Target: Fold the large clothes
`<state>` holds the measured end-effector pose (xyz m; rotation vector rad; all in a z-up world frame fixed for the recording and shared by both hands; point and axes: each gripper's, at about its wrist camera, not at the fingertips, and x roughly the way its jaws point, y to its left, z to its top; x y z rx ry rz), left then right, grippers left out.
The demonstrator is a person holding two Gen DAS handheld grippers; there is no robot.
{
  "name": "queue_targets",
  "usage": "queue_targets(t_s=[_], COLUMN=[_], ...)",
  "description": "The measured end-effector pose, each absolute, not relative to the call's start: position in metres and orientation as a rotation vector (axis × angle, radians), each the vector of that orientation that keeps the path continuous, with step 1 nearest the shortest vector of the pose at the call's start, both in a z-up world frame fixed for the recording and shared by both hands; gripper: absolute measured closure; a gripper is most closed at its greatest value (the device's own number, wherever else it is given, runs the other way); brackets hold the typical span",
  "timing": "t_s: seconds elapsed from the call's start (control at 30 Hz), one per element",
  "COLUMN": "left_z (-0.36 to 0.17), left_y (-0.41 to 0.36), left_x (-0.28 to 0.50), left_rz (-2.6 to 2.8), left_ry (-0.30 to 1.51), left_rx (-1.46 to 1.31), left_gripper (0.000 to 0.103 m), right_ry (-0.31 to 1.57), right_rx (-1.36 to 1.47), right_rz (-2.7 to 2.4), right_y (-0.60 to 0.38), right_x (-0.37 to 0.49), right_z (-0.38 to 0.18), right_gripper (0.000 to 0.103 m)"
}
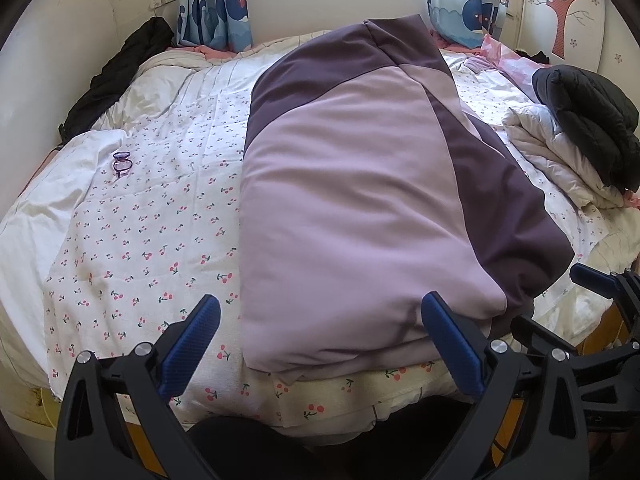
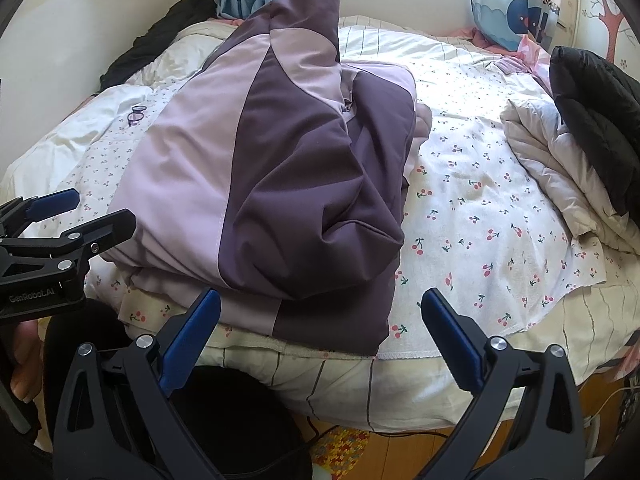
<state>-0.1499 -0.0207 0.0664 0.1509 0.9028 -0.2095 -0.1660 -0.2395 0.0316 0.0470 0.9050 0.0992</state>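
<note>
Nearest in each wrist view are the tools themselves: the left gripper (image 1: 320,344) and the right gripper (image 2: 320,340) both have their jaws spread wide and pinch nothing, held level just off the near edge of the bed (image 1: 120,240), as suits a pause between folds rather than a grasp. The left one sits squarely before the near hem of the jacket (image 1: 360,200), its right finger crossing in front of that hem, though whether it touches the cloth I cannot tell; the right one faces the jacket's near right corner, where a lower layer sticks out past the top one. The jacket, lilac with dark purple panels, lies at the near middle of the bed as a long narrow bundle running away from the person, its sides already turned in, so the remaining work is probably a crosswise fold to shorten it; the empty, open jaws lined up along the near hem fit that, each set to take one corner. In the right view the dark panel is bunched and puffy, a sign the padded cloth will spring back unless pressed flat. Left of the bundle a small purple ring object (image 1: 121,165) lies on the cherry-print sheet (image 1: 140,260), well apart from the cloth. Further off, on the right side, a black coat (image 1: 592,120) rests on a white quilt (image 1: 552,152), likely set aside. Another dark garment (image 1: 116,76) is heaped against the far left wall, and curtains (image 1: 216,4) hang beneath the window.
</note>
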Motion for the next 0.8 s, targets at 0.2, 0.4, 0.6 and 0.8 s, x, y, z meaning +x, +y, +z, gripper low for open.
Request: queue_targets(t_s=[0.2,0.4,0.6,0.8], left_z=[0.066,0.069,0.072,0.072], left_y=[-0.019,-0.018,-0.027,-0.028], left_x=[-0.148,-0.152,-0.156,-0.160], left_rz=[-0.223,-0.208,-0.208,-0.201], left_ry=[0.897,0.847,0.854,0.856], left_rx=[0.116,0.095,0.142,0.150], left_gripper=[0.007,0.008,0.008,0.008], right_ry=[0.908,0.920,0.911,0.907], right_rx=[0.055,0.067,0.067,0.068], right_rz=[0.100,0.106,0.099,0.099], right_y=[-0.240,-0.241,-0.244,-0.245], right_x=[-0.166,-0.166,-0.168,-0.171], right_z=[0.028,0.022,0.025,0.027], right_gripper=[0.006,0.006,0.006,0.006])
